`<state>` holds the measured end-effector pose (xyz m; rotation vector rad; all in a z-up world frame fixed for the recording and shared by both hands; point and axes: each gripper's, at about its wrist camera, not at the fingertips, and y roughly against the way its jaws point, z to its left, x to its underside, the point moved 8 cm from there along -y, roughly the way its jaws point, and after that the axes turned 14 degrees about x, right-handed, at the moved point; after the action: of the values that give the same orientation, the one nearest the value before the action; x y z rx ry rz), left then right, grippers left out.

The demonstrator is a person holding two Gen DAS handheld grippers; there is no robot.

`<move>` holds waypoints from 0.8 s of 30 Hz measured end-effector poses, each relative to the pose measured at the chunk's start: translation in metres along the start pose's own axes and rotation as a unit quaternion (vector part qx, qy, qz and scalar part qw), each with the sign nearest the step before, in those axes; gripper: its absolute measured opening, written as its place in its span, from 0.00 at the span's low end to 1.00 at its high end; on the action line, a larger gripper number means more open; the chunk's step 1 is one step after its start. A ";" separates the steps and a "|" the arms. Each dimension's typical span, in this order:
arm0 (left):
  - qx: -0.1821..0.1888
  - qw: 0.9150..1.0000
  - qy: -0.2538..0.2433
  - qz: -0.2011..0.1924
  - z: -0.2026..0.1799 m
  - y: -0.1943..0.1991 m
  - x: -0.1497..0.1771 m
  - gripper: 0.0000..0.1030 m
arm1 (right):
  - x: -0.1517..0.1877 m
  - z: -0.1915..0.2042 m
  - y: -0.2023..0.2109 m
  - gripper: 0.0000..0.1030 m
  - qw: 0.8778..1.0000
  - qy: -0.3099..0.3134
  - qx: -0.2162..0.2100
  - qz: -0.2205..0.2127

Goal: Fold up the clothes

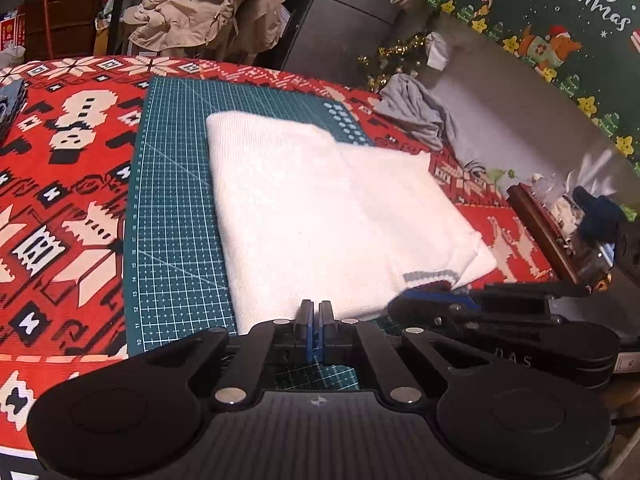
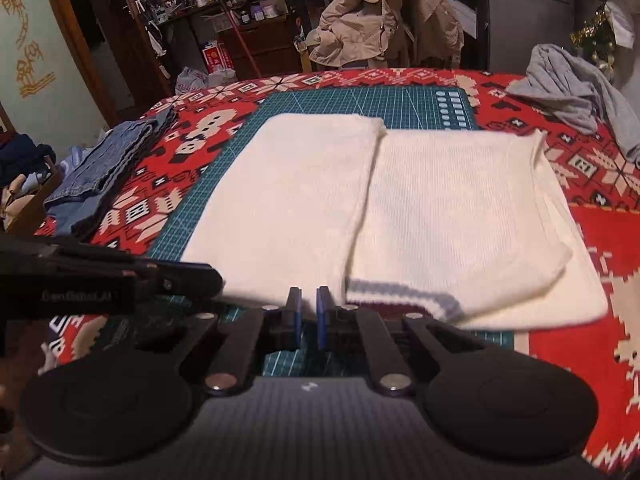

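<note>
Hovering at the near hem of a folded white sweater [image 1: 320, 204]: left gripper [image 1: 317, 312], blue pads pressed together, nothing between them. Just beside it, right gripper [image 2: 308, 300], jaws a narrow slit apart, empty, near the striped cuff [image 2: 404, 300]. Sweater flat on a green mat [image 1: 176, 200], both sides folded to the middle. Under the mat, a red patterned cloth [image 1: 60, 168]. Folded jeans [image 2: 108, 168] left, crumpled grey garment [image 2: 576, 100] at the far right.

We count one white sweater [image 2: 400, 208], one grey garment [image 2: 576, 96] and one jeans pile [image 2: 108, 168]. We see one green mat [image 1: 176, 200] and one beige jacket [image 2: 384, 16].
</note>
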<state>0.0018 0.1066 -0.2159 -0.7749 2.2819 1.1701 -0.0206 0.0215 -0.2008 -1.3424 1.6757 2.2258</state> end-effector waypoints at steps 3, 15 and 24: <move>0.010 1.000 -0.004 -0.016 -0.007 0.004 -0.010 0.01 | -0.001 -0.005 0.009 0.09 1.000 -0.010 0.007 -0.012; 0.014 1.000 0.009 0.013 -0.001 -0.031 -0.008 0.02 | -0.014 0.005 -0.014 0.05 0.999 -0.022 0.011 -0.027; -0.006 0.999 -0.035 0.023 -0.012 -0.012 0.006 0.02 | 0.012 0.002 0.006 0.09 1.000 -0.003 0.006 -0.021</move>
<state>0.0040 0.0894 -0.2202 -0.6787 2.2477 1.2128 -0.0327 0.0154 -0.2041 -1.3551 1.6396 2.1919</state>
